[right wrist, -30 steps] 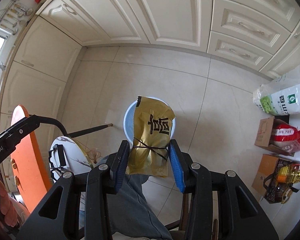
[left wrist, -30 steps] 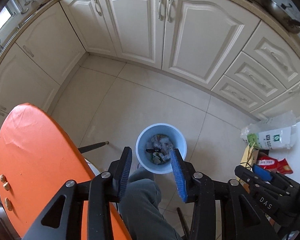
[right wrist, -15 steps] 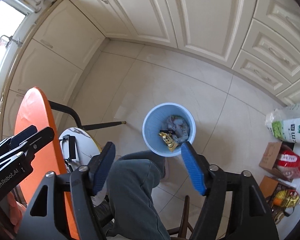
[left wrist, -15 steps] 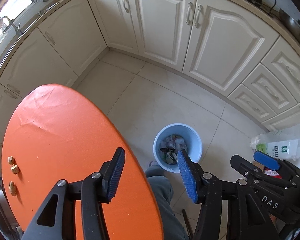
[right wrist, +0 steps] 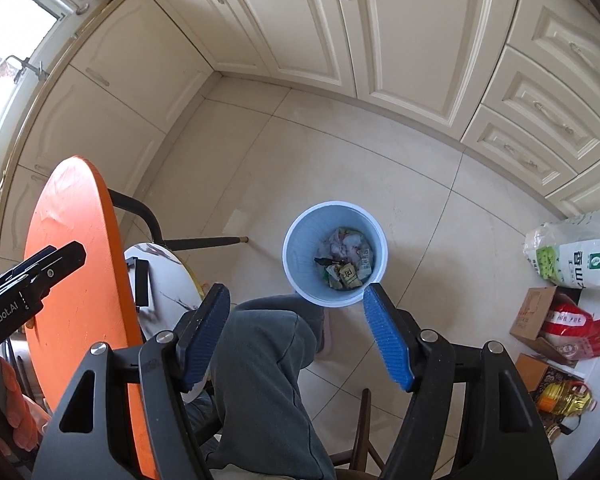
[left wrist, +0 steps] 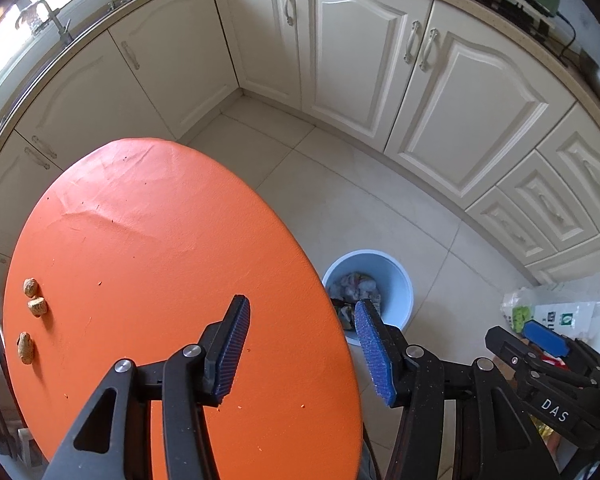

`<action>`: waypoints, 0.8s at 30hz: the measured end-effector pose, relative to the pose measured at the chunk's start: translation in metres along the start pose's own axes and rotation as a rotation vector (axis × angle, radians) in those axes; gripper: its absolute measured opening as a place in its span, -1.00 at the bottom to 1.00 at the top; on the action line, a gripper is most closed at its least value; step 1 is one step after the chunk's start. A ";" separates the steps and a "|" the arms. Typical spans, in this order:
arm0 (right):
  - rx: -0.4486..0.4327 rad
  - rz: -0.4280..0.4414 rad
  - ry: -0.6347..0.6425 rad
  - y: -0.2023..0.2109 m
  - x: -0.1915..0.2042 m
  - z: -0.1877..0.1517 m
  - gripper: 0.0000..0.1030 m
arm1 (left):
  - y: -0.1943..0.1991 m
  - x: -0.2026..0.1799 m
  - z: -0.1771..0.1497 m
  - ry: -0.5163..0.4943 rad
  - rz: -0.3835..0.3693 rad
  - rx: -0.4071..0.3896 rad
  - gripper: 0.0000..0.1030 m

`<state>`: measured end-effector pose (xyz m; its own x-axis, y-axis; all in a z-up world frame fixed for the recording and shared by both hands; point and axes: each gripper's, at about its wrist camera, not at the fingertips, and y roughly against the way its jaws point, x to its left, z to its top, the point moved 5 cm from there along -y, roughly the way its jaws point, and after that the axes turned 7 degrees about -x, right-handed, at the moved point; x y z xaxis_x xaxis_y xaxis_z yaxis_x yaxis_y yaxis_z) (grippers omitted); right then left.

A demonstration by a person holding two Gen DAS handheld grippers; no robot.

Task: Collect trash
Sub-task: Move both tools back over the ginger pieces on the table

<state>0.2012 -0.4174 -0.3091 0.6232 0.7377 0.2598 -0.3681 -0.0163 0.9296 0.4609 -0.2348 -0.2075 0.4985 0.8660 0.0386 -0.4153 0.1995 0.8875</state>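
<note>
1. Between the blue pads of the left tongs [left wrist: 300,350] there is only air. The jaws stand partly apart with nothing gripped, poised over the near edge of the orange bench [left wrist: 172,240]. They have just been opening.

2. Over the floor, the right tongs [right wrist: 294,336] are spread wider and also empty. They too have just been opening, and nothing lies between them but the view down onto a trouser leg [right wrist: 260,380].

3. Beyond the right tongs, the blue bin [right wrist: 296,264] stands on the tiles just off the bench edge. A gold wrapper [right wrist: 348,274] lies inside on top of other crumpled rubbish, so that drop looks finished.

4. At the far left rim of the bench, three peanut shells [left wrist: 31,312] lie close together, well apart from the left tongs. They seem to be the trash left to collect, apart from tiny crumbs.

5. Judged from this, the step in hand is the reach for a shell:
   - Carry the left tongs across above the bench, then descend straight onto one shell.
   - Narrow the jaws beforehand, since the shells are small and light and may skid.
   - Close across the short width, gently, because a brittle shell could crush.
</note>
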 end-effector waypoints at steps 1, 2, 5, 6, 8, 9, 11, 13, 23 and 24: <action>-0.002 -0.001 0.002 0.002 0.001 -0.001 0.38 | 0.004 0.003 -0.002 0.004 -0.003 -0.002 -0.02; -0.006 -0.001 0.004 0.005 0.002 -0.003 0.38 | 0.010 0.006 -0.003 0.008 -0.007 -0.007 -0.02; -0.015 -0.003 0.013 0.013 0.004 -0.009 0.38 | 0.025 0.020 -0.012 0.023 0.001 -0.022 -0.02; -0.019 -0.003 0.017 0.016 0.006 -0.011 0.38 | 0.032 0.026 -0.015 0.032 0.000 -0.028 -0.02; -0.027 -0.006 0.026 0.023 0.011 -0.018 0.38 | 0.044 0.034 -0.024 0.036 -0.010 -0.030 -0.02; -0.032 -0.006 0.031 0.027 0.014 -0.021 0.38 | 0.050 0.038 -0.028 0.042 -0.010 -0.036 -0.02; -0.043 -0.004 0.043 0.034 0.020 -0.027 0.38 | 0.064 0.047 -0.037 0.056 -0.010 -0.047 -0.02; -0.052 -0.002 0.058 0.041 0.027 -0.033 0.38 | 0.077 0.057 -0.048 0.076 -0.010 -0.062 -0.02; -0.092 0.018 0.116 0.070 0.079 -0.069 0.38 | 0.151 0.107 -0.112 0.123 -0.011 -0.137 -0.02; -0.096 0.017 0.124 0.073 0.084 -0.073 0.38 | 0.159 0.113 -0.119 0.126 -0.012 -0.146 -0.02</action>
<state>0.1762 -0.3071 -0.2386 0.5289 0.8154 0.2353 -0.4455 0.0307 0.8948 0.3609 -0.0510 -0.1168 0.4089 0.9118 -0.0372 -0.5202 0.2664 0.8114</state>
